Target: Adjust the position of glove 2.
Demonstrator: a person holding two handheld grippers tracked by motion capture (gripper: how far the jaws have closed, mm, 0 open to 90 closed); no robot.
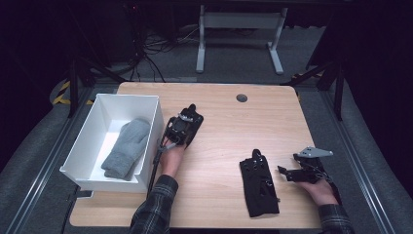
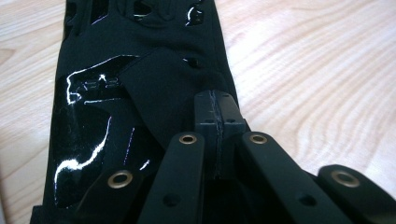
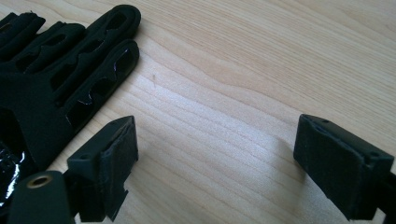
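Note:
A black glove (image 2: 116, 116) with shiny patches lies on the wooden table (image 1: 229, 126). My left gripper (image 2: 217, 109) is shut on a fold of its fabric. In the high view, that left gripper (image 1: 190, 118) sits just right of a white box (image 1: 87, 136), and the glove's fingers (image 1: 193, 109) poke out beyond it. A grey mitten (image 1: 126, 148) lies inside the box. A second black glove (image 1: 259, 185) lies flat near the front right. My right gripper (image 1: 283, 171) rests open on the table just to its right, with nothing between the jaws. In the right gripper view, that glove (image 3: 60, 70) shows left of the right gripper (image 3: 215, 149).
A round cable hole (image 1: 241, 98) is set into the table's far edge. Beyond the table are a white desk frame (image 1: 238, 29) and loose cables (image 1: 151, 48) on the floor. The white box overhangs the table's left edge.

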